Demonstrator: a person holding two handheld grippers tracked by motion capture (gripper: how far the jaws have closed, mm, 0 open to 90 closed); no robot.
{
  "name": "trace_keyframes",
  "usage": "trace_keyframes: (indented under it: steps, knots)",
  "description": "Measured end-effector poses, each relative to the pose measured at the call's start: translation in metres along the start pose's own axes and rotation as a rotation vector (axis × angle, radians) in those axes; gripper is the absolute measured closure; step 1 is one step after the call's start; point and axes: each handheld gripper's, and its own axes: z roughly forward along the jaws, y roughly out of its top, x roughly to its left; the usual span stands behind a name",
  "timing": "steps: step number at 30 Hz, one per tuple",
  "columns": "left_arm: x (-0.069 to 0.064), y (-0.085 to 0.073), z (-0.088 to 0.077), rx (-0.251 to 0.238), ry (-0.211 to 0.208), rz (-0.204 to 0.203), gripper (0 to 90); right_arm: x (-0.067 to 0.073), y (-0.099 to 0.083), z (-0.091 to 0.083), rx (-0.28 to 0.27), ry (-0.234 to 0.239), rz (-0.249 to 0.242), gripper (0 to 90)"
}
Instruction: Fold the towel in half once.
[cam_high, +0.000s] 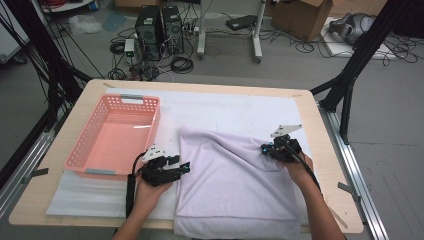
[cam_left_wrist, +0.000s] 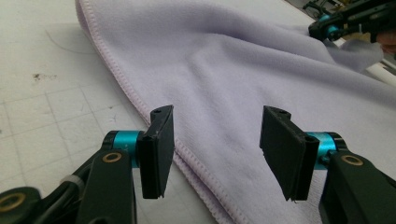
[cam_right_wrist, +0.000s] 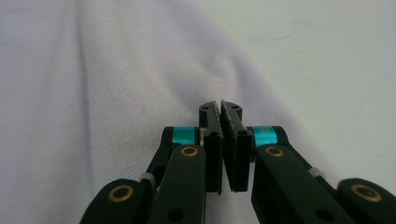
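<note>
A lilac towel (cam_high: 230, 185) lies folded on the white mat, with a raised crease running from its far left corner toward my right gripper (cam_high: 265, 149). That gripper is shut at the towel's right edge, and the cloth (cam_left_wrist: 355, 46) bunches up under its tips (cam_left_wrist: 322, 30). In the right gripper view the jaws (cam_right_wrist: 223, 109) are pressed together over the lilac fabric (cam_right_wrist: 70, 93). My left gripper (cam_high: 186, 166) hovers at the towel's left hemmed edge. Its jaws (cam_left_wrist: 217, 154) stand open, apart from the hem (cam_left_wrist: 191, 158) that runs between them.
A pink plastic basket (cam_high: 80, 145) stands empty at the left of the table, close to my left hand. The white padded mat (cam_high: 240, 107) covers most of the wooden tabletop (cam_high: 325, 150). Computers, cables and boxes sit on the floor beyond the table.
</note>
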Motion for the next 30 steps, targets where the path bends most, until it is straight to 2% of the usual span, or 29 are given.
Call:
trace_keyframes:
  steps: [5,7,9,10,11,12,14,17,19,21,22,24,26,28,30]
  knots:
    - [0.0,0.002,0.001,0.0,0.011,-0.011,45.1,-0.028,0.022,0.004,-0.07,-0.17,0.049,88.0]
    - [0.001,0.003,0.001,0.004,0.017,-0.017,45.0,-0.035,0.034,0.009,-0.075,-0.259,0.03,87.8]
    - [0.002,0.004,0.001,0.002,0.028,-0.02,44.9,-0.039,0.043,0.018,-0.05,-0.326,0.006,86.2]
    - [0.002,0.005,0.001,0.005,0.029,-0.022,44.8,-0.041,0.047,0.021,-0.036,-0.357,0.004,83.1]
    - [0.002,0.006,0.001,0.003,0.032,-0.021,44.6,-0.041,0.049,0.023,-0.037,-0.387,0.027,76.8]
    - [0.002,0.007,0.001,0.002,0.035,-0.018,44.6,-0.042,0.049,0.022,-0.063,-0.412,0.071,69.0]
    - [0.003,0.01,0.003,0.007,0.038,-0.012,44.5,-0.045,0.048,0.015,-0.131,-0.354,0.165,65.5]
    - [0.006,0.015,0.011,0.012,0.062,-0.012,44.4,-0.042,0.042,0.003,-0.155,-0.321,0.149,62.9]
    - [0.007,0.02,0.019,0.018,0.07,-0.015,44.3,-0.04,0.035,-0.009,-0.193,-0.301,0.167,62.2]
    - [0.007,0.024,0.026,0.002,0.085,-0.006,44.2,-0.039,0.026,-0.019,-0.208,-0.274,0.188,61.8]
    - [0.008,0.027,0.03,0.011,0.096,-0.007,44.2,-0.038,0.021,-0.024,-0.212,-0.261,0.197,61.2]
    - [0.01,0.033,0.038,0.03,0.126,-0.02,43.6,-0.036,0.008,-0.03,-0.199,-0.217,0.212,59.5]
    - [0.012,0.039,0.045,0.033,0.151,-0.02,43.5,-0.034,-0.004,-0.033,-0.155,-0.197,0.222,56.8]
    - [0.015,0.045,0.052,0.053,0.174,-0.027,43.1,-0.031,-0.017,-0.036,-0.15,-0.184,0.233,56.3]
    - [0.018,0.048,0.057,0.064,0.189,-0.04,42.8,-0.028,-0.03,-0.035,-0.118,-0.167,0.239,55.7]
